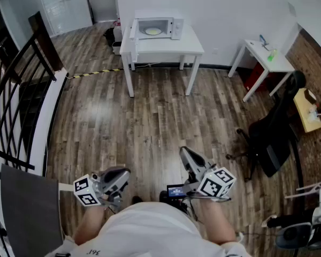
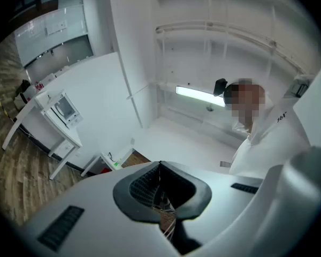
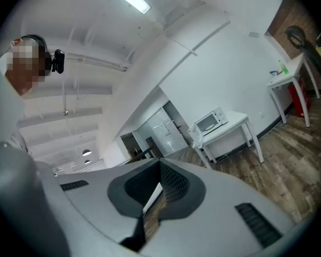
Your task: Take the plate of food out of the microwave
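So the left grey-and-white two-jaw gripper [image 1: 122,174] sits low, right by the person's torso [image 1: 144,229], with its black-and-white marker cube [image 1: 87,191] on the outer side. Its jaws aim forward and a bit inward, pressed together at the tips with nothing in them. The right grey-and-white two-jaw gripper [image 1: 185,153] is a little further forward, jaws also closed tip to tip and empty, and both bare forearms [image 1: 85,226] are tucked in close.

1. A white counter [image 1: 191,46] stands on the wooden floor [image 1: 150,122], against the wall
2. A white microwave [image 1: 159,28], its door open, sits on top of it
3. A smaller white counter [image 1: 263,58] stands to its right, carrying small items
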Demonstrator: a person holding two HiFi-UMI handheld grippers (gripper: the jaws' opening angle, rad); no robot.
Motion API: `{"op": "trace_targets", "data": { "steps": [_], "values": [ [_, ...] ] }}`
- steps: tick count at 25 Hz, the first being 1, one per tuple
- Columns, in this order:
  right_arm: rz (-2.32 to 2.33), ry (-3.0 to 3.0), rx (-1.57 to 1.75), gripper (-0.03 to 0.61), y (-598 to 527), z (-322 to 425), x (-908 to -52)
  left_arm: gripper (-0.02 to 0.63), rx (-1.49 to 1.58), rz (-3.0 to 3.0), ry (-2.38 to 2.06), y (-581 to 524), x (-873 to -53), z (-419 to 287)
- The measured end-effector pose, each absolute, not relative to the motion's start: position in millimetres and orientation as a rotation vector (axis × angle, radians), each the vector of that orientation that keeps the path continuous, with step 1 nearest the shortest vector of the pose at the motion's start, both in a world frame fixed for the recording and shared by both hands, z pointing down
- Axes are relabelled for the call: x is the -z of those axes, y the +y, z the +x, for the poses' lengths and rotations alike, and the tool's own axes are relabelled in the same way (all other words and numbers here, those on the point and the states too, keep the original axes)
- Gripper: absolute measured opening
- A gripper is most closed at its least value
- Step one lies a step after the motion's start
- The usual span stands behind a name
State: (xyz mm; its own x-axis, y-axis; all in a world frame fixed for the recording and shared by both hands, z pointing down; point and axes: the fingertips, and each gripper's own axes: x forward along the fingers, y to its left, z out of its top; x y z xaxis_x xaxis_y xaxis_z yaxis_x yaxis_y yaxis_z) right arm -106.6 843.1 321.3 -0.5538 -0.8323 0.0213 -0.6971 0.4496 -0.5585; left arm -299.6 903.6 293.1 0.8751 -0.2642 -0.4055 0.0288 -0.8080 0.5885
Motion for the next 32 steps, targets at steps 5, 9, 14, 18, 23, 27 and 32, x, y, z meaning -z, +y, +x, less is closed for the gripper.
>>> {"op": "trace_targets", "data": {
  "steps": [5, 9, 14, 18, 23, 27, 32],
  "values": [
    [-1.318, 2.455, 0.760, -0.011, 848.0, -108.2, -327.5, 0.005, 0.624, 2.454, -0.193, 903.6, -295.3, -296.0],
    [-1.313, 2.463, 0.760, -0.011, 850.1, -110.7, -326.4, 0.005, 0.611, 2.476, -0.244, 903.1, -294.8, -296.6],
    [-1.325, 2.468, 0.756, -0.011, 853.9, -109.5, -326.9, 0.005, 0.639, 2.485, -0.263, 905.0, -293.3, -299.8],
    [-1.337, 2.469, 0.752, -0.011, 853.1, -110.7, -327.2, 0.005, 0.684, 2.458, -0.230, 905.1, -289.4, -301.3],
    [-1.349, 2.484, 0.753, -0.011, 851.3, -110.5, -330.4, 0.005, 0.667, 2.454, -0.180, 907.1, -287.7, -295.7],
    [-1.367, 2.507, 0.734, -0.011, 846.3, -111.4, -332.5, 0.005, 0.644, 2.452, -0.190, 902.4, -290.5, -295.5],
    [-1.388, 2.535, 0.702, -0.011, 841.5, -117.8, -327.3, 0.005, 0.642, 2.443, -0.202, 897.4, -291.2, -299.6]
  ]
}}
